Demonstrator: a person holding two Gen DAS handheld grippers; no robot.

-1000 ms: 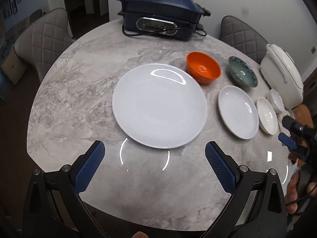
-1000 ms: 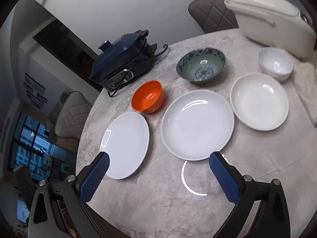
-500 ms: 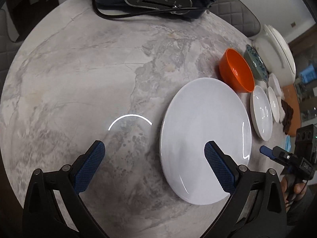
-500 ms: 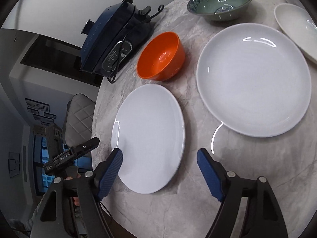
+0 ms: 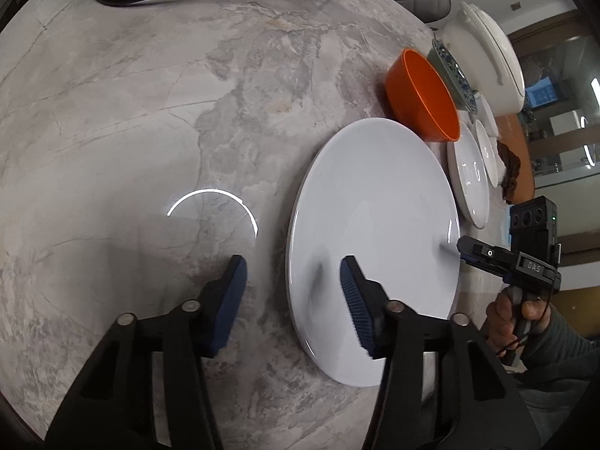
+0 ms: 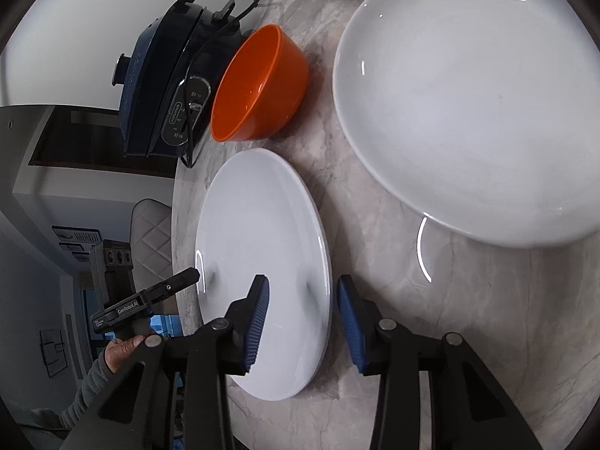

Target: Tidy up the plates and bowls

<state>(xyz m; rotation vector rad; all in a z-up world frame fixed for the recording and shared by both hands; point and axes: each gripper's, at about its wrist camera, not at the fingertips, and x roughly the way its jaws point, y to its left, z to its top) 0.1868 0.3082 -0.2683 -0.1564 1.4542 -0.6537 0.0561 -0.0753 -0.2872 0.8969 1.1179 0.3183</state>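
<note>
The left gripper straddles the flat plate's rim at its 9 o'clock side, one finger over the marble, the other above the plate face; its jaws have just been closing but stand part-spread, and neither pad visibly presses the rim. The right gripper does the same at the opposite edge, at about 3 o'clock on the plate, one finger over the white surface and one over the table; it too has just been narrowing and is not clamped yet. Taking the plate from both sides makes sense, I judge: it lies flat on the table with a thin low rim, so one pinch would lever it, while two opposite grips keep it level for a lift. Each view shows the other tool at the plate's far edge, held in a hand with a grey sleeve. Outward, the orange bowl sits just beyond the plate at 12 o'clock, close enough to be knocked if the plate slides forward. The larger deep plate lies near at 2 o'clock in the right view, a likely stacking spot. In the left view more white dishes, a patterned bowl and a white cooker crowd the 1 o'clock side. A dark blue grill and its cord stand behind the bowl.
</note>
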